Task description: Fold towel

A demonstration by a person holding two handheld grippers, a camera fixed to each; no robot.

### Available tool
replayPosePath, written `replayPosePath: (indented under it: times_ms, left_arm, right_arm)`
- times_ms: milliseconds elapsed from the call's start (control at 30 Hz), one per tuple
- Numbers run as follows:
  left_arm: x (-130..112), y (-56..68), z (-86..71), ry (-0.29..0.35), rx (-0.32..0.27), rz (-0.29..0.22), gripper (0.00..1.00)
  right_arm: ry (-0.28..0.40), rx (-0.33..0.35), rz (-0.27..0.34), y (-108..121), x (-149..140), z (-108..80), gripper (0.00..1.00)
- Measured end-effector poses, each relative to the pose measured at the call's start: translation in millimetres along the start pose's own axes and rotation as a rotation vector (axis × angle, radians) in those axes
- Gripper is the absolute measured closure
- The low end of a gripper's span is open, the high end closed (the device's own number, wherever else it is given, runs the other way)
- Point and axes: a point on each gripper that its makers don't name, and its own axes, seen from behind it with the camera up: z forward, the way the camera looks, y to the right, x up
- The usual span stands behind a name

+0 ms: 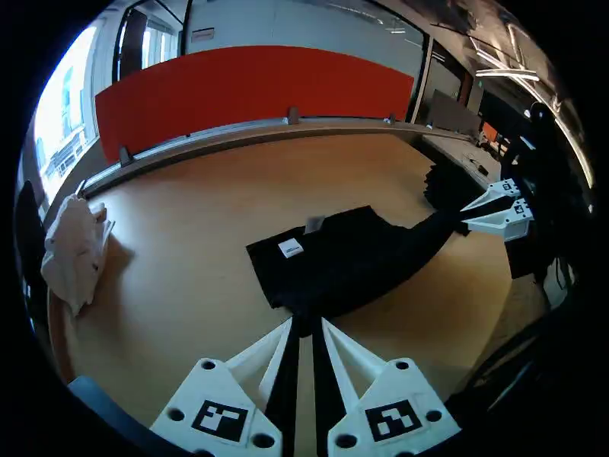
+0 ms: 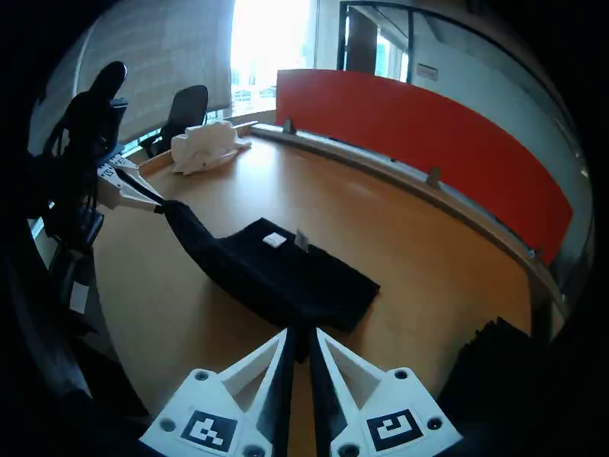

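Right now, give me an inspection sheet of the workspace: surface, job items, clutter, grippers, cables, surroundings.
Surface: wooden table, curved far edge.
Job's things: black towel, mostly flat, two ends lifted; white tag on top.
Clutter: white cloth heap near the table edge; dark pile, likely folded cloth.
Grippers: left gripper shut on one towel end; right gripper shut on another.
Cables: nothing seen.
Surroundings: red partition, windows, office chair.

A pale wooden tabletop (image 1: pixel 198 251) runs up to a red partition (image 1: pixel 251 87). A crumpled white cloth (image 1: pixel 72 247) lies near the tabletop's edge, a black office chair (image 2: pixel 186 107) beyond it by the window (image 2: pixel 270 46).
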Motion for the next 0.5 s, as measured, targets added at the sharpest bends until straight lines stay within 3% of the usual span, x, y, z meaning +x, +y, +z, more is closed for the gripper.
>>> replayPosePath:
  times_ms: [500]
  left_arm:
    - [14.5,4.1,-18.6,0.019,-0.006,0.004,0.89]
  right_arm:
    - [0.015,0.008,0.007,-2.1,16.3,-18.9,0.88]
